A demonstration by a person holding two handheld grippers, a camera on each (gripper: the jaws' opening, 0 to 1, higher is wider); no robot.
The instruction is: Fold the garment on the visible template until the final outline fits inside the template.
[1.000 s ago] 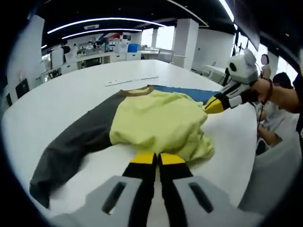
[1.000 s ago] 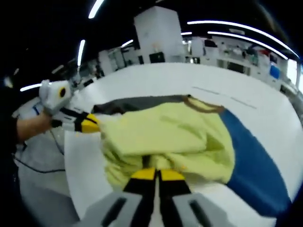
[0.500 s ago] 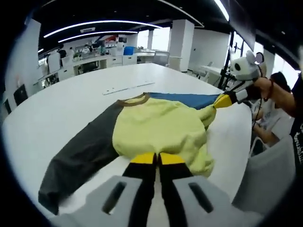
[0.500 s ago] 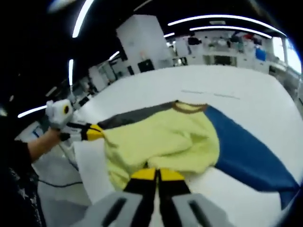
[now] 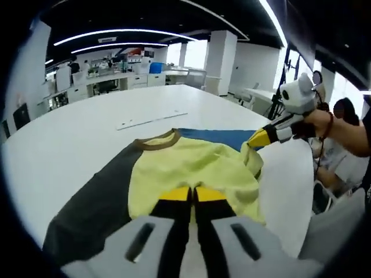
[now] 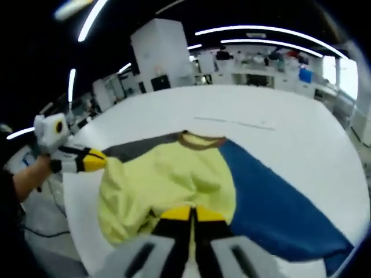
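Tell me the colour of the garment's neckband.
Brown, on the neckband of the garment; clearest in the right gripper view.

One garment (image 5: 191, 168), two grippers (image 5: 193, 196)

A big open lab; beyond the jaws, benches (image 5: 124, 69) stacked with gear, white pillars (image 5: 221, 55), strip lights (image 5: 116, 32)

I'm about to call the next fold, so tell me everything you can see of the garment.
The garment is a soft long-sleeved top lying on the white table: yellow body, brown collar, one dark grey sleeve, one blue sleeve spread flat. The left gripper and right gripper each pinch its yellow hem, lifting and bunching it.
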